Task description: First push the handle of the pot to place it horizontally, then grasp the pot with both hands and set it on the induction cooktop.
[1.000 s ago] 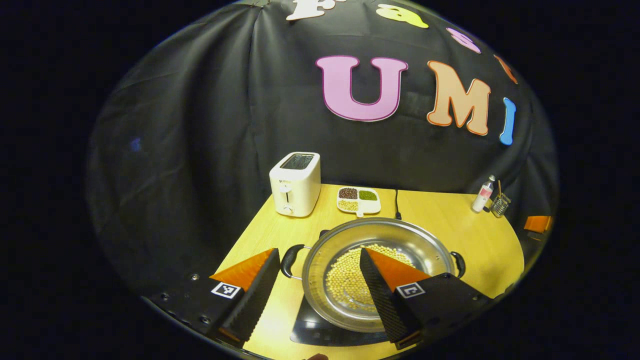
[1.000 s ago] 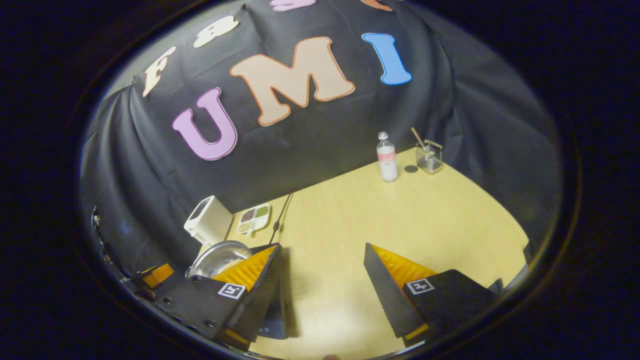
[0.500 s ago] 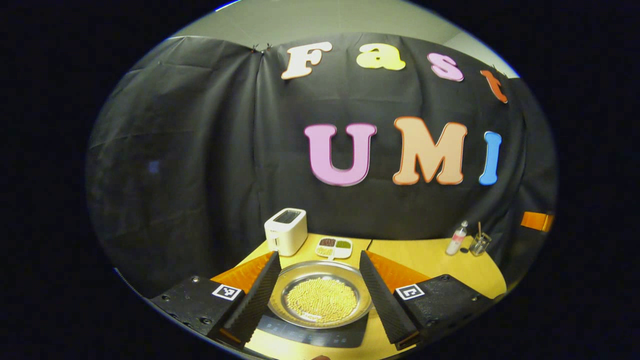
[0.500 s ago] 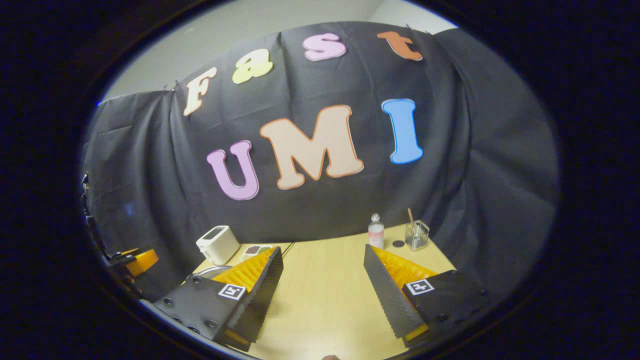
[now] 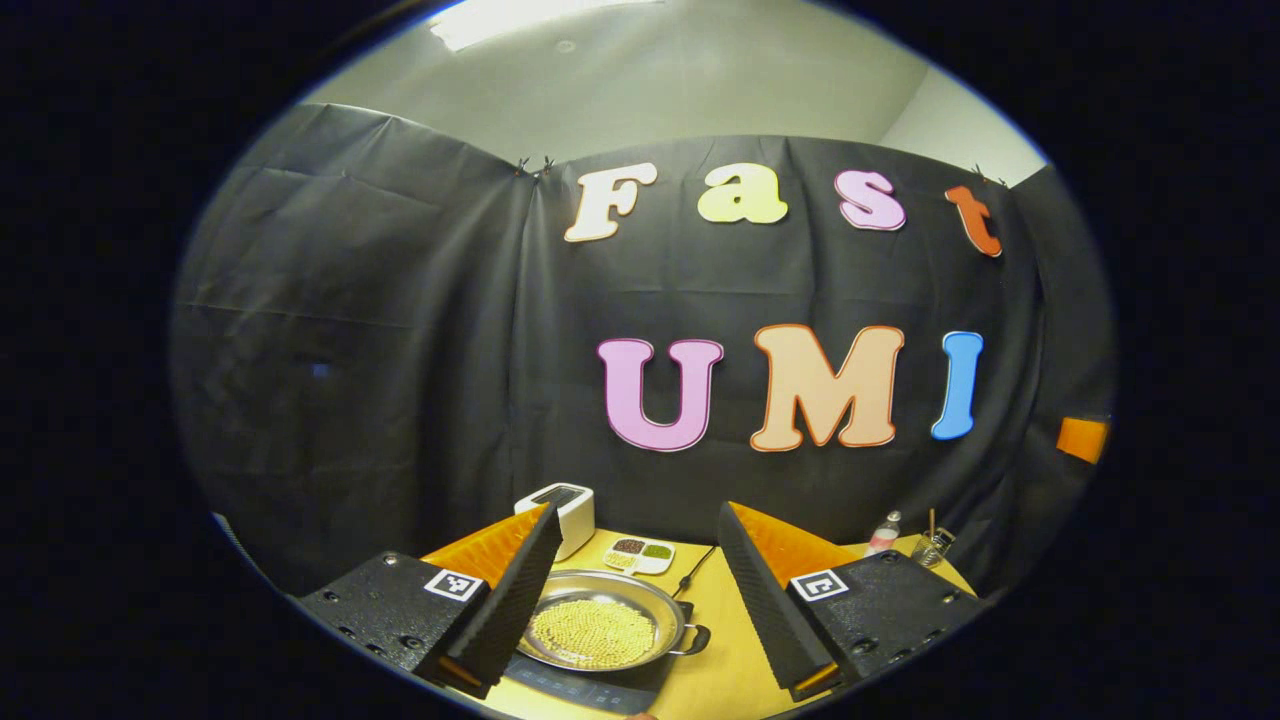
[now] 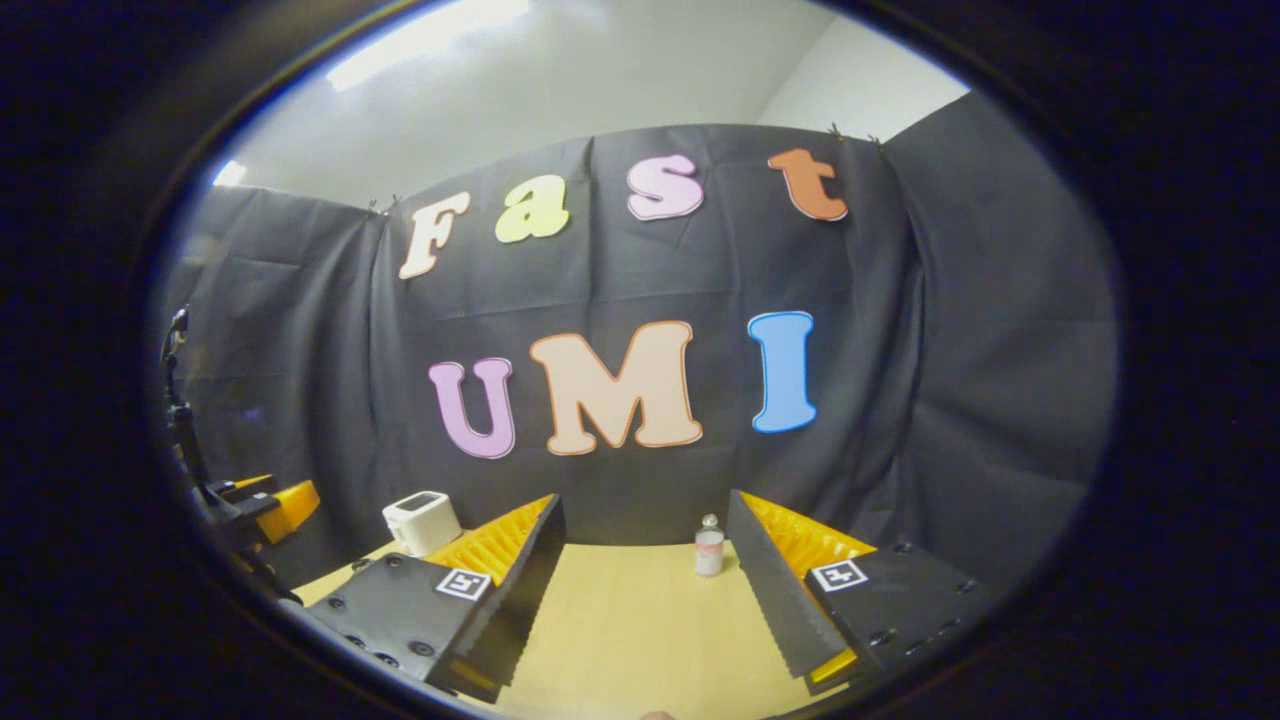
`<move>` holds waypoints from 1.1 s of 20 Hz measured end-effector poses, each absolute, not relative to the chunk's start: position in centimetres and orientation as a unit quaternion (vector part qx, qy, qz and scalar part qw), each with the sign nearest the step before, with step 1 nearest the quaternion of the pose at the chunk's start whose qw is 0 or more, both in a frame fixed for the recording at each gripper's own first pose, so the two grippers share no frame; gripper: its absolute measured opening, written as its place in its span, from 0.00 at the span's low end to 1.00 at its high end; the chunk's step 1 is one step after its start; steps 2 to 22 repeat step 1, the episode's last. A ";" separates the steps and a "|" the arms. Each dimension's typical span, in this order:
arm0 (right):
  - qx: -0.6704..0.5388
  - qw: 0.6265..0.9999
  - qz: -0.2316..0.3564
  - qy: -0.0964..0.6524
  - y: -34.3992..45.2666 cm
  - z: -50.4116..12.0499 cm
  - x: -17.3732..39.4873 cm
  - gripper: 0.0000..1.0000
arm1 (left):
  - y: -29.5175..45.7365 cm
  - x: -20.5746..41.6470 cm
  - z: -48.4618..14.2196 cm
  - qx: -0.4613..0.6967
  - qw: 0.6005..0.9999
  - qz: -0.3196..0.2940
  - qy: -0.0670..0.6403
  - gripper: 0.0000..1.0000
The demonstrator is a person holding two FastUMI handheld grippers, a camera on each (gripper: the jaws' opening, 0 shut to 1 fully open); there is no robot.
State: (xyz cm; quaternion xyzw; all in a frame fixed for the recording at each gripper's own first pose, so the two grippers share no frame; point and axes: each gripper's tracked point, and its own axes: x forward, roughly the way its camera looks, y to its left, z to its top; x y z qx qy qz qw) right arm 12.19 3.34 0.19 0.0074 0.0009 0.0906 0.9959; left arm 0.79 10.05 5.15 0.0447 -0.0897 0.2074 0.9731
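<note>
Down at the bottom of the left gripper view, the left gripper (image 5: pixel 635 585) has its fingers spread wide apart, holding nothing. Just past them, lower down, the pot (image 5: pixel 598 632) of pale beans sits on the dark cooktop (image 5: pixel 590 690), so placement looks done by my read. One dark side handle (image 5: pixel 697 638) sticks out on the pot's right; the opposite handle is hidden behind the gripper's finger. Handle axis runs roughly side to side across the view, which fits the "horizontal" step

Right gripper (image 6: pixel 645 590) fingers also spread apart, empty, over bare wooden table (image 6: pixel 640 620). Pot lies off to its left

Key relation: pot is ahead of and below the left gripper, between its fingers in line of sight but clearly apart from them. Left gripper is the nearer one. Both look raised and aimed level at the back wall, so I'd judge nothing more is needed than clearing away

Farther back on the table: toaster (image 5: pixel 562 513), divided dish of beans (image 5: pixel 640 555), cord (image 5: pixel 692 572), small bottle (image 6: pixel 709 546), glass holder (image 5: pixel 931 547). Orange part of the other gripper at the far left edge (image 6: pixel 285 505) of the right gripper view
</note>
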 end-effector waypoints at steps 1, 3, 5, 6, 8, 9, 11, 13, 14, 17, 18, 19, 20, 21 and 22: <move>0.002 0.996 0.089 0.002 3.0 0.0 11.7 0.92 | 9.5 0.8 4.6 0.047 0.975 0.200 -0.089 0.93; 0.002 0.996 0.089 0.002 3.0 0.0 11.7 0.92 | 9.5 0.8 4.6 0.047 0.975 0.200 -0.089 0.93; 0.002 0.996 0.089 0.002 3.0 0.0 11.7 0.92 | 9.5 0.8 4.6 0.047 0.975 0.200 -0.089 0.93; 0.002 0.996 0.089 0.002 3.0 0.0 11.7 0.92 | 9.5 0.8 4.6 0.047 0.975 0.200 -0.089 0.93; 0.002 0.996 0.089 0.002 3.0 0.0 11.7 0.92 | 9.5 0.8 4.6 0.047 0.975 0.200 -0.089 0.93; 0.002 0.996 0.089 0.002 3.0 0.0 11.7 0.92 | 9.5 0.8 4.6 0.047 0.975 0.200 -0.089 0.93; 0.002 0.996 0.089 0.002 3.0 0.0 11.7 0.92 | 9.5 0.8 4.6 0.047 0.975 0.200 -0.089 0.93; 0.002 0.996 0.089 0.002 3.0 0.0 11.7 0.92 | 9.5 0.8 4.6 0.047 0.975 0.200 -0.089 0.93; 0.002 0.996 0.089 0.002 3.0 0.0 11.7 0.92 | 9.5 0.8 4.6 0.047 0.975 0.200 -0.089 0.93; 0.002 0.996 0.089 0.002 3.0 0.0 11.7 0.92 | 9.5 0.8 4.6 0.047 0.975 0.200 -0.089 0.93; 0.002 0.996 0.089 0.002 3.0 0.0 11.7 0.92 | 9.5 0.8 4.6 0.047 0.975 0.200 -0.089 0.93; 0.002 0.996 0.089 0.002 3.0 0.0 11.7 0.92 | 9.5 0.8 4.6 0.047 0.975 0.200 -0.089 0.93; 0.002 0.996 0.089 0.002 3.0 0.0 11.7 0.92 | 9.5 0.8 4.6 0.047 0.975 0.200 -0.089 0.93; 0.002 0.996 0.089 0.002 3.0 0.0 11.7 0.92 | 9.5 0.8 4.6 0.047 0.975 0.200 -0.089 0.93; 0.002 0.996 0.089 0.002 3.0 0.0 11.7 0.92 | 9.5 0.8 4.6 0.047 0.975 0.200 -0.089 0.93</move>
